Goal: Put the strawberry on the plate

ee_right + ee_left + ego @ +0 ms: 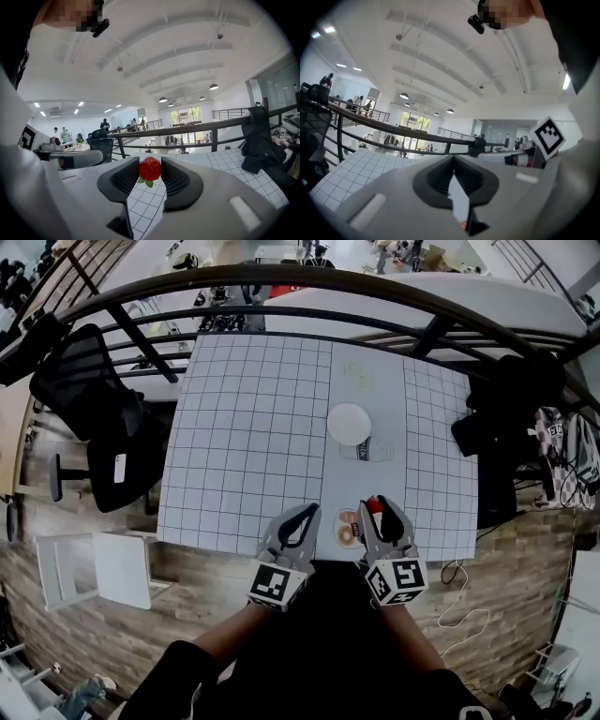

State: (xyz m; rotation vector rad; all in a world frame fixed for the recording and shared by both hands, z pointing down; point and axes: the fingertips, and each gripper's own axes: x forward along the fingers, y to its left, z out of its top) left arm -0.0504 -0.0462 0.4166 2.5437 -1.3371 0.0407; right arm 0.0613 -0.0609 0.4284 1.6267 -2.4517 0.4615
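In the head view a white round plate (349, 424) lies on the gridded table (253, 427), past its middle. A red strawberry (150, 168) with green leaves is pinched between the dark pads of my right gripper (150, 170). That gripper (378, 505) hovers over the table's near edge, with the strawberry (375, 506) at its tips, well short of the plate. My left gripper (309, 513) is beside it on the left, jaw tips touching and nothing held. In the left gripper view its pads (453, 165) meet at the tip.
A small ring-shaped brown item (348, 530) lies between the two grippers at the table's front edge. A clear container (366, 451) lies just in front of the plate. A black chair (84, 390) stands left, dark clothing (502, 423) hangs right, and a railing (309, 282) runs behind.
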